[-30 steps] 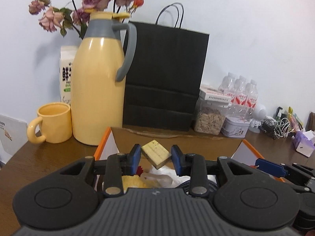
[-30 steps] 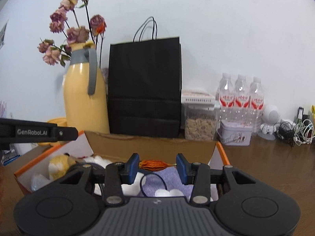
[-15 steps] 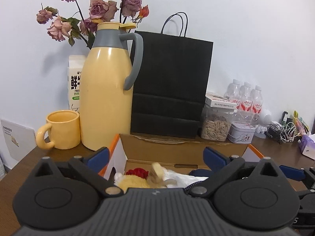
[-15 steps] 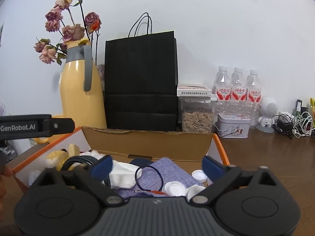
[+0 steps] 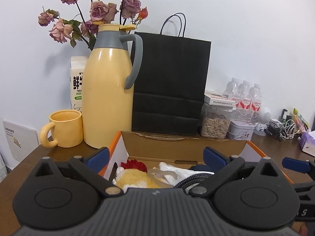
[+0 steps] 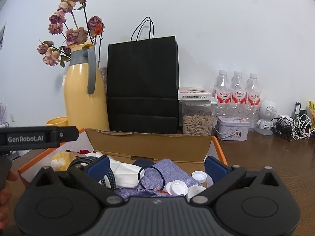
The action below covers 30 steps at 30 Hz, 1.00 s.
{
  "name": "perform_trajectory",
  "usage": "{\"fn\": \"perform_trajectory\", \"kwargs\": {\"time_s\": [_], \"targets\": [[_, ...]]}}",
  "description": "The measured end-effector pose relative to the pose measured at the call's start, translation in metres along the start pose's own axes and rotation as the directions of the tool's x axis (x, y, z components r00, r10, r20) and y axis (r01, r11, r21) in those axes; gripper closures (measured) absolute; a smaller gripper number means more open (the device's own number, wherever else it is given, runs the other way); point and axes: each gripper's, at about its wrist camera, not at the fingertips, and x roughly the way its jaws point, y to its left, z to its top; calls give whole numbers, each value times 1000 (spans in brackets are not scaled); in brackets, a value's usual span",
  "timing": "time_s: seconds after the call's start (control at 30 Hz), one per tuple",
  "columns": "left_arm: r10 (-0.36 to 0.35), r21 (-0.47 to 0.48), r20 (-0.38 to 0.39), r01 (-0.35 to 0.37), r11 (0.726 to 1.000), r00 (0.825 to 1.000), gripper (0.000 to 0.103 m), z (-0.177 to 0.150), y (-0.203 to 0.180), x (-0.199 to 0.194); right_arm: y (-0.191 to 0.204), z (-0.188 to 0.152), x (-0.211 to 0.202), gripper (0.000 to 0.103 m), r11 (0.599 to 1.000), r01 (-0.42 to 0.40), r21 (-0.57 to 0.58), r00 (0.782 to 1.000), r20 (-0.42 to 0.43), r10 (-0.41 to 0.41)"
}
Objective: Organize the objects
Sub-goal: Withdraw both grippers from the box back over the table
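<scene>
An open cardboard box (image 5: 183, 147) with orange edges sits on the brown table just ahead of both grippers. My left gripper (image 5: 156, 155) hangs open over the box's left end with nothing between its fingers. Below it lie a yellow plush (image 5: 133, 179), a red item (image 5: 133, 165), a white cloth (image 5: 177, 172) and a braided cable (image 5: 191, 180). My right gripper (image 6: 157, 166) is open and empty over the same box (image 6: 149, 143). Under it are a purple cloth (image 6: 173, 175), a black hair tie (image 6: 150, 178) and white bottle caps (image 6: 178, 186).
Behind the box stand a yellow thermos jug (image 5: 108, 98), a yellow mug (image 5: 63, 129), a black paper bag (image 5: 169, 88), a jar of seeds (image 6: 196, 122), a tin (image 6: 232, 129) and water bottles (image 6: 238, 98). Tangled cables (image 6: 291, 125) lie at the far right.
Both grippers opened wide. The left let go of a yellow block and the right let go of an orange tassel; the block is out of sight now.
</scene>
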Motion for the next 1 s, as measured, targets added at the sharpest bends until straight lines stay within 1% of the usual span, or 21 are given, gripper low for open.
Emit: {"fn": "perform_trajectory", "kwargs": {"time_s": [0.1,0.2,0.4,0.5,0.6,0.77,0.83,1.0], "targets": [[-2,1,12,2,1000,1000,0,0,1,-13,1,1,-10,0,1000,-1,-10,1000,13,1],[-21,2,16,21,1000,1000,0,1,2,-26,1,3,-24,0,1000,-2,-20,999,36,2],[-45,36,-13,45,998,999,0,-12,-1,-50,1,-4,-52,0,999,-18,-33,999,51,20],[-52,50,-52,55,997,997,0,-25,0,-56,1,-12,-63,0,999,-29,-42,999,36,30],[-58,60,-114,65,996,992,0,-40,1,-59,2,-22,-71,0,998,-34,-48,999,13,35],[-55,88,-213,75,993,976,0,-62,-2,-58,2,-41,-79,0,997,-34,-64,999,-44,31],[-54,96,-253,80,992,966,0,-70,-4,-55,2,-48,-80,0,997,-31,-69,997,-71,26],[-32,119,-304,72,990,952,0,-80,-8,-48,-1,-58,-80,0,998,-19,-68,994,-106,12]]}}
